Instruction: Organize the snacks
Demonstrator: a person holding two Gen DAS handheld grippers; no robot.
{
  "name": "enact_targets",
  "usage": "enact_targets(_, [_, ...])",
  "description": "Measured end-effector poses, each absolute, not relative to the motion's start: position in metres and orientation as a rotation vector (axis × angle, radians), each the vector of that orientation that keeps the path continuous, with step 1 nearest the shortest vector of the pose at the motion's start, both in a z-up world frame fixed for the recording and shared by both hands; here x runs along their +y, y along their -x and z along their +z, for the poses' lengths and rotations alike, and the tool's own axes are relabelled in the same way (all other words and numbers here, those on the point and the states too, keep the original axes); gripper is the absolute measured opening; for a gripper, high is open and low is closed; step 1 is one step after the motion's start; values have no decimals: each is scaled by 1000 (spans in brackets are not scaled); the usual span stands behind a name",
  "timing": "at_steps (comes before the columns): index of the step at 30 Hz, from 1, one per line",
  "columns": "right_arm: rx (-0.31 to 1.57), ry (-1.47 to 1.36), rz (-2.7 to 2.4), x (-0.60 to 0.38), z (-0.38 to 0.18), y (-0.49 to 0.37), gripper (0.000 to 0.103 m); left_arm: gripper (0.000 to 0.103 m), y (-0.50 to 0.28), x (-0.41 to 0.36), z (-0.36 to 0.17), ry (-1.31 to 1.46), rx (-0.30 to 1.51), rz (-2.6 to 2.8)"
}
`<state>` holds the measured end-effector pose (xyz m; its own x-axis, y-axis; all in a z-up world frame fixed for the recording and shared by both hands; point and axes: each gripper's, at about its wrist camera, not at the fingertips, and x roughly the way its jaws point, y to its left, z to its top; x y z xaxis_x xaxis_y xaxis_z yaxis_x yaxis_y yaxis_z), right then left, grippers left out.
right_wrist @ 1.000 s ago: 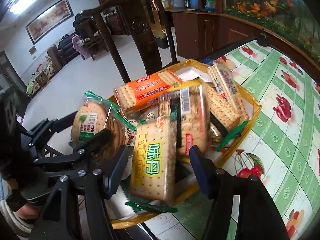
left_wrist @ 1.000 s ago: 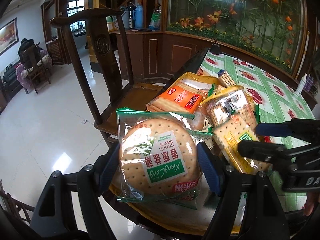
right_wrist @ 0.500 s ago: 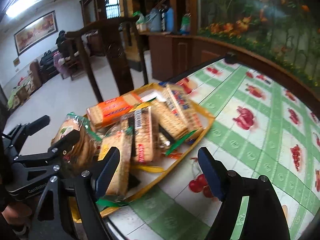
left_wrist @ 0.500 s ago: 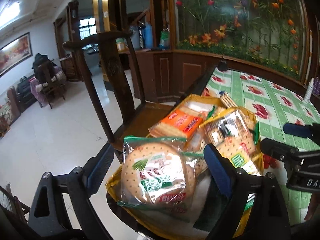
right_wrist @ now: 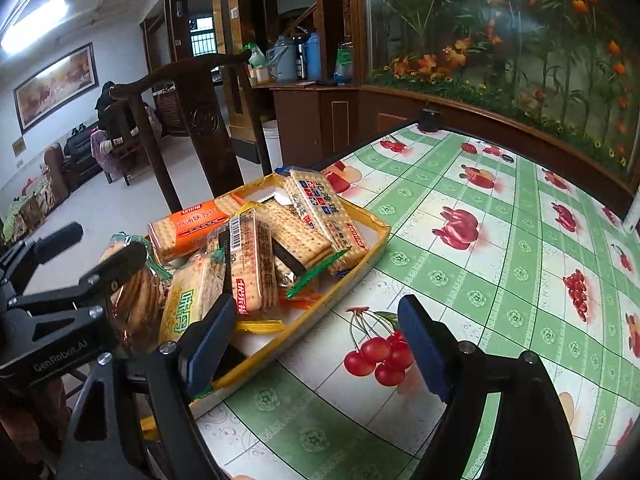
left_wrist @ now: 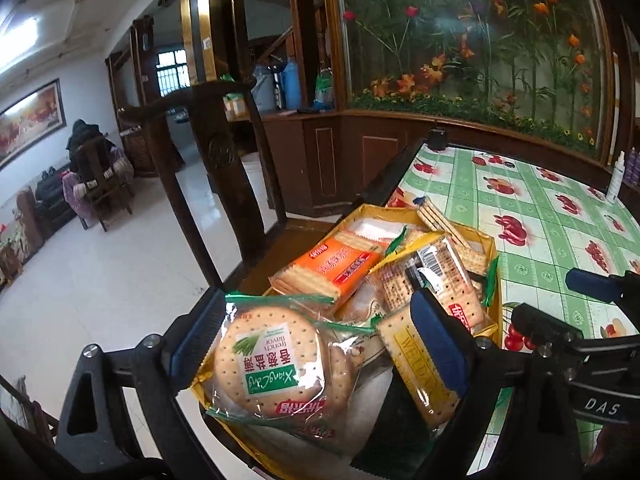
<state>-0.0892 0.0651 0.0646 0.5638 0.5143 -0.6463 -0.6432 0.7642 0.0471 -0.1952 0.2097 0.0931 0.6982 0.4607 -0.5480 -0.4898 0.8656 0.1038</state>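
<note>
A yellow tray (right_wrist: 362, 264) (left_wrist: 490, 248) full of biscuit packs sits at the table's left edge. A round biscuit pack with a green label (left_wrist: 276, 360) lies at its near end, between the open jaws of my left gripper (left_wrist: 316, 344), which do not touch it. An orange pack (left_wrist: 332, 268) (right_wrist: 188, 228) and a yellow pack (left_wrist: 416, 368) (right_wrist: 186, 308) lie beside it. My right gripper (right_wrist: 310, 340) is open and empty, over the tray's near right rim and the tablecloth.
A green checked tablecloth with fruit prints (right_wrist: 500, 248) covers the table. A dark wooden chair (left_wrist: 216, 168) stands just left of the tray. A small black object (right_wrist: 430, 120) sits at the far table corner. A white bottle (left_wrist: 616, 176) stands at the far right.
Both grippers have pulled back and up from the tray. The left let go of the round biscuit pack, the right of the yellow pack; both packs now lie in the tray.
</note>
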Motion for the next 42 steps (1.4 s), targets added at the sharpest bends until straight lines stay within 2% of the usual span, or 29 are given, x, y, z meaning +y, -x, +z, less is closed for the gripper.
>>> enact_targets(19, [712, 195, 713, 64, 56, 88, 83, 97, 193, 202, 93, -21, 593, 551])
enact_targets(27, [701, 208, 700, 70, 57, 90, 89, 97, 194, 211, 91, 23, 612, 552])
enact_targets(42, [719, 246, 698, 82, 54, 93, 90, 97, 199, 219, 88, 39, 612, 568])
